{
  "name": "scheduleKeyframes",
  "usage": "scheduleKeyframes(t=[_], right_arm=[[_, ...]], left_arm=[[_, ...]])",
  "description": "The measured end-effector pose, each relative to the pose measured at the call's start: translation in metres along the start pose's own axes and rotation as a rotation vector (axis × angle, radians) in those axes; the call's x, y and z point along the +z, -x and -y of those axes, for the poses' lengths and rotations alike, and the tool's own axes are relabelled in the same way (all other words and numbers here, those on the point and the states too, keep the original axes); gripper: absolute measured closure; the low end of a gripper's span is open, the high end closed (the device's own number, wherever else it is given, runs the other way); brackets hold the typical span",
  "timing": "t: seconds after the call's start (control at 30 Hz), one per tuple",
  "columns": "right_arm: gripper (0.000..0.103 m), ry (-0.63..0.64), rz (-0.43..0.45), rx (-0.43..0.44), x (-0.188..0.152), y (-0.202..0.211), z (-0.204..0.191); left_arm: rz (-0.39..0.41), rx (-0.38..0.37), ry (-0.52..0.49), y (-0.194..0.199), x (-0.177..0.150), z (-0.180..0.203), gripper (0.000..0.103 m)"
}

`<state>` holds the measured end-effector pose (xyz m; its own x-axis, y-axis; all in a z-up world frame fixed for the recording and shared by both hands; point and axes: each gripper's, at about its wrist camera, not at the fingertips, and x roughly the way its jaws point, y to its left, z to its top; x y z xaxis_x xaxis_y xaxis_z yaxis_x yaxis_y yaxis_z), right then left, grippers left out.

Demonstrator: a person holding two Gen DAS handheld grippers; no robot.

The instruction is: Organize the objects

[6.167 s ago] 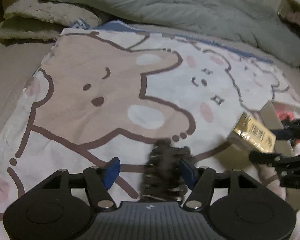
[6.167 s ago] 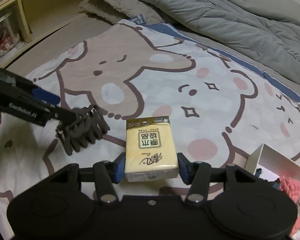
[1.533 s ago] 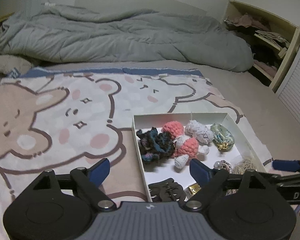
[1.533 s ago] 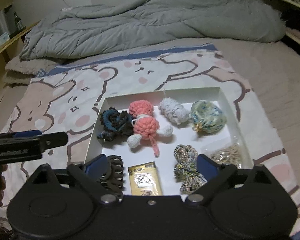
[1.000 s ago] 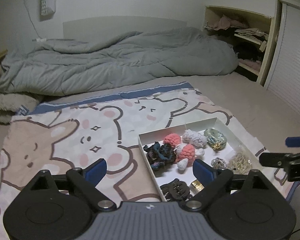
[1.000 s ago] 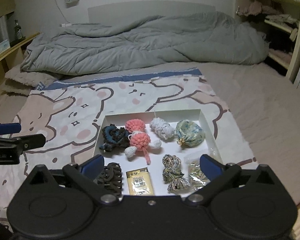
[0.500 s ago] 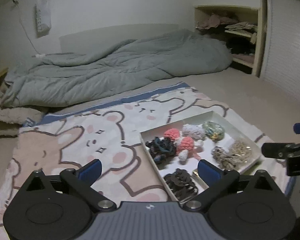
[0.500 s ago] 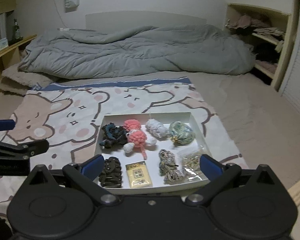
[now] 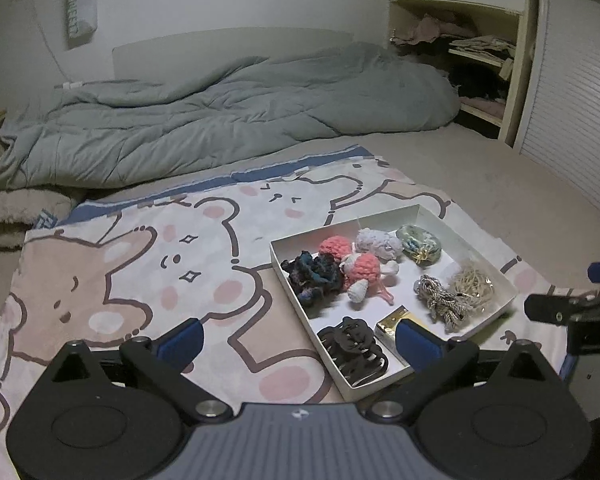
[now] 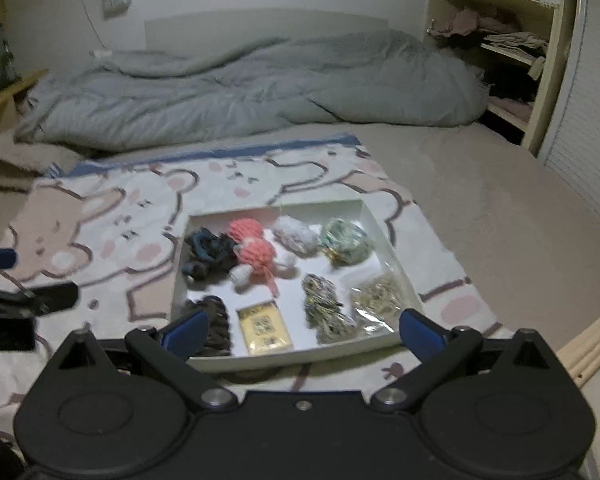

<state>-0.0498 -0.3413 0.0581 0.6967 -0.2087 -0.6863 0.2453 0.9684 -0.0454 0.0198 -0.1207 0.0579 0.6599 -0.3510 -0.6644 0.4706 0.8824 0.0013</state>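
Note:
A shallow white tray point(image 9: 380, 214) point(image 10: 384, 342) lies on the bear-print blanket. In it sit a black hair claw point(image 9: 354, 345) point(image 10: 214, 326), a gold tissue pack point(image 9: 390, 327) point(image 10: 265, 327), a pink crochet toy point(image 9: 358, 267) point(image 10: 256, 255), a dark scrunchie point(image 9: 314, 276), a white ball point(image 10: 296, 236), a green pouch point(image 10: 344, 242) and braided cords point(image 10: 326, 312). My left gripper point(image 9: 298, 338) is open and empty, hanging short of the tray's near left corner. My right gripper point(image 10: 302, 328) is open and empty too, just before the tray's near edge.
The bear-print blanket point(image 9: 140, 272) covers the bed's near part. A grey duvet point(image 9: 220, 120) is heaped at the back. Shelves with clothes point(image 9: 460, 56) and a slatted door point(image 9: 572, 120) stand at the right. The bed's wooden edge point(image 10: 592, 344) runs at the right.
Both grippers have drawn back and up from the tray, so it looks smaller and farther. The hair claw and tissue pack, held several seconds ago, now lie in the tray.

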Motion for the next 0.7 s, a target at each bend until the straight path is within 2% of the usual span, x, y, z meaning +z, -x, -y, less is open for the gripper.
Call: scheduleKeyframes(t=[0.7], right_arm=[[0.000,-0.008,0.011,0.014,-0.0015,0.0028,0.0033]], left_arm=[[-0.013,0.015,-0.003,-0.0024,0.0007,-0.0001,0.002]])
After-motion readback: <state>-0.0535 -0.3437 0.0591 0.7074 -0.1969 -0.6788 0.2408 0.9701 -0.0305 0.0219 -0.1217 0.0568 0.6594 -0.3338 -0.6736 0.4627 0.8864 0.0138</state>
